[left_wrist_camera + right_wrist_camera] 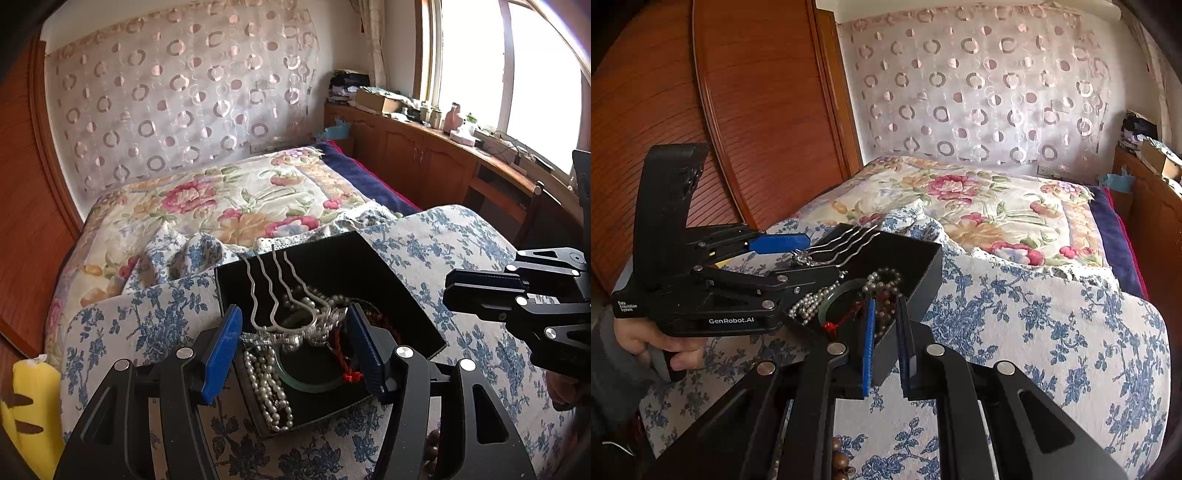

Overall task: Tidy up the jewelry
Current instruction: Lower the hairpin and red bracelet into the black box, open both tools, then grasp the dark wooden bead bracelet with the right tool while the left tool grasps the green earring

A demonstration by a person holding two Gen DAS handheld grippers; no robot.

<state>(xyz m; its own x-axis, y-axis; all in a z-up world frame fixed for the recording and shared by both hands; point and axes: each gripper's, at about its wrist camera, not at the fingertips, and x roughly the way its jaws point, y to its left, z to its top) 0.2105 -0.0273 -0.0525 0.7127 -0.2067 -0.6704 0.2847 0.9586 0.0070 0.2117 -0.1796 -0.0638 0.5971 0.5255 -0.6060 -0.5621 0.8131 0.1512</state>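
Jewelry held over an open box on a floral-covered cushion.

The black open-topped box (373,273), resting on the blue-and-white floral cushion (461,243), is already filled with a white pearl necklace (271,391), a pale green glass bangle (314,384) and a red cord (347,369). Wavy silver metal hairpins with a rhinestone head (280,291) appear to be lightly caught between the widely spread fingers of the left gripper (293,347). The wall of the box is pinched by the nearly closed right gripper (886,332). If that pinch is pulled, the box could be tipped on the soft cushion; the hairpins could be snagged in the pearls.
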